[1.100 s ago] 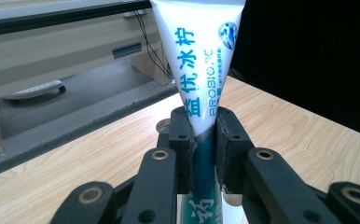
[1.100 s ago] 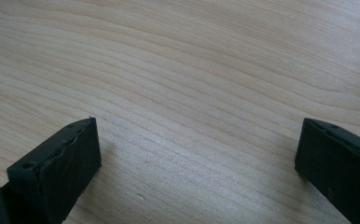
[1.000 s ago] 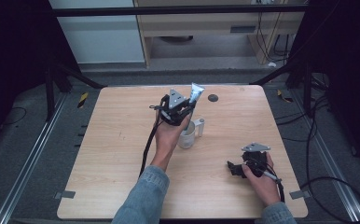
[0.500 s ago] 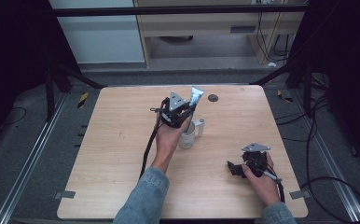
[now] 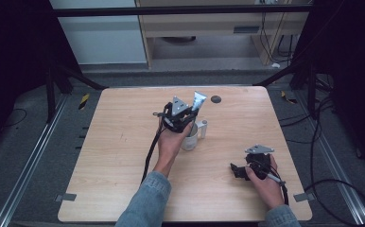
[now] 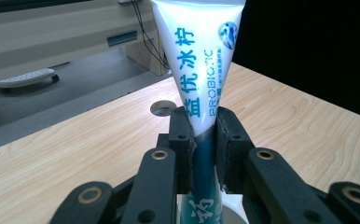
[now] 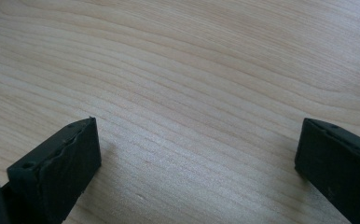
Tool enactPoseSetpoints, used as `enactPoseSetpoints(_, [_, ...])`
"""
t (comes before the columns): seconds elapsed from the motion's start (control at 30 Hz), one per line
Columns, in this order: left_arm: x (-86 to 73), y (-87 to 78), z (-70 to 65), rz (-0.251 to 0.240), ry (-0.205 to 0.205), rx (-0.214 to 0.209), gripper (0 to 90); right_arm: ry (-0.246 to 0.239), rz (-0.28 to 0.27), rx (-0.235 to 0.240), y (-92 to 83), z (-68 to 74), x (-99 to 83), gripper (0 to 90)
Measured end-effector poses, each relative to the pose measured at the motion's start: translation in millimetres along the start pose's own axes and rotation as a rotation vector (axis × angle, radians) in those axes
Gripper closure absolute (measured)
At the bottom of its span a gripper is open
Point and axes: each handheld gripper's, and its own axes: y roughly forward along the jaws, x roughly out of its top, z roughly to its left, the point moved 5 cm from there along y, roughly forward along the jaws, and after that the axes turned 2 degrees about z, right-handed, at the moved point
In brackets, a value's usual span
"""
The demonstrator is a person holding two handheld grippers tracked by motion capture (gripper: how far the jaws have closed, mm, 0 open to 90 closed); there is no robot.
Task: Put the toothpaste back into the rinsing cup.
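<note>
A white and teal toothpaste tube (image 6: 201,79) stands upright, its flat end up, with my left gripper (image 6: 203,140) shut on its lower part. In the high view that left gripper (image 5: 183,118) holds the tube (image 5: 198,100) over a white mug (image 5: 191,137) near the table's middle; the tube's bottom reaches down into the mug. My right gripper (image 5: 238,170) rests low at the front right of the table, jaws wide apart. In its own view the right gripper (image 7: 197,172) is open over bare wood with nothing between its fingers.
The wooden table (image 5: 124,142) has a small round dark hole (image 5: 215,99) near its far edge, also seen behind the tube as the hole (image 6: 163,108). A black cable (image 5: 151,151) trails from the left gripper along the forearm.
</note>
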Motion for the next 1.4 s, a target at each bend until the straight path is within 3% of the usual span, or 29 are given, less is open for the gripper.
enactPoseSetpoints(1.4, [-23.9,3.6,-0.8,0.07,0.006,0.013,77.9,0.0,0.002,-0.001,0.0,-0.1,-0.1,0.4])
